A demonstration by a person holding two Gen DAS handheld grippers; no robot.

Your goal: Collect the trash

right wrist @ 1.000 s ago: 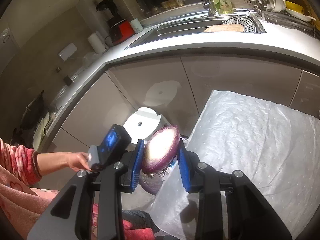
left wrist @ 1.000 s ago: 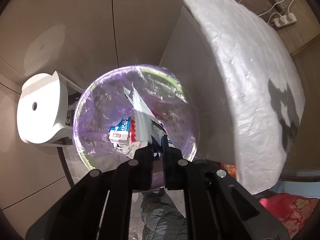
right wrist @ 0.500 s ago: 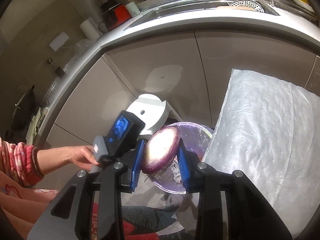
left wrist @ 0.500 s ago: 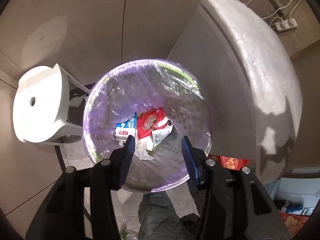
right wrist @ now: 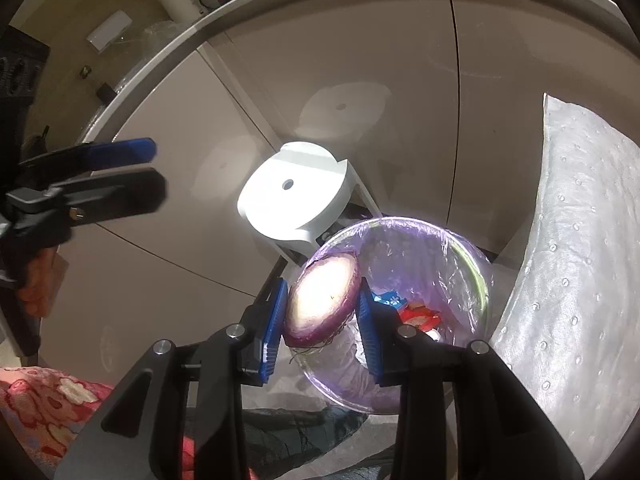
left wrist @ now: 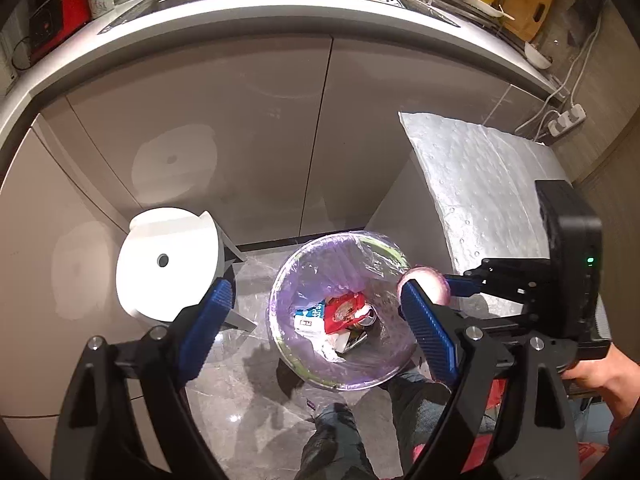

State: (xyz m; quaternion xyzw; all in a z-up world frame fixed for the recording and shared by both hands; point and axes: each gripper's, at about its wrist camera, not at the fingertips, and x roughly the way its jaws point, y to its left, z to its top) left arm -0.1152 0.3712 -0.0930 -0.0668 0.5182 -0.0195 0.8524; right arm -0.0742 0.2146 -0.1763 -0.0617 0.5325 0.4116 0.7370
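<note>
Two grippers, one bin, one item of waste in hand.

Item 1. Right gripper: fingers closed on a halved red onion, cut face toward the camera, purple skin and root threads hanging below. The pads press its two sides. Seen from the left wrist, the onion sits over the right-hand rim of the bin.

Item 2. Left gripper: fingers spread wide, nothing between them; the bin shows in the gap ahead of the tips.

Item 3. Bin, round, lined with a thin purple bag, standing on the grey marble floor. It lies beyond and partly beneath the right fingers. Contents: a blue-and-white carton, a red wrapper, a can end and crumpled white paper.

Item 4. White stool, just beside the bin, past the left finger of the left gripper.

Item 5. White padded sheet, right of both sets of fingers, leaning by the cabinet doors.

Step in hand, by judgement: carrying the onion over the bin for disposal. Next move calls for bringing it further in over the opening, since it hangs near the rim, then parting the right fingers. Risk: a drop on the edge or down outside the liner.
</note>
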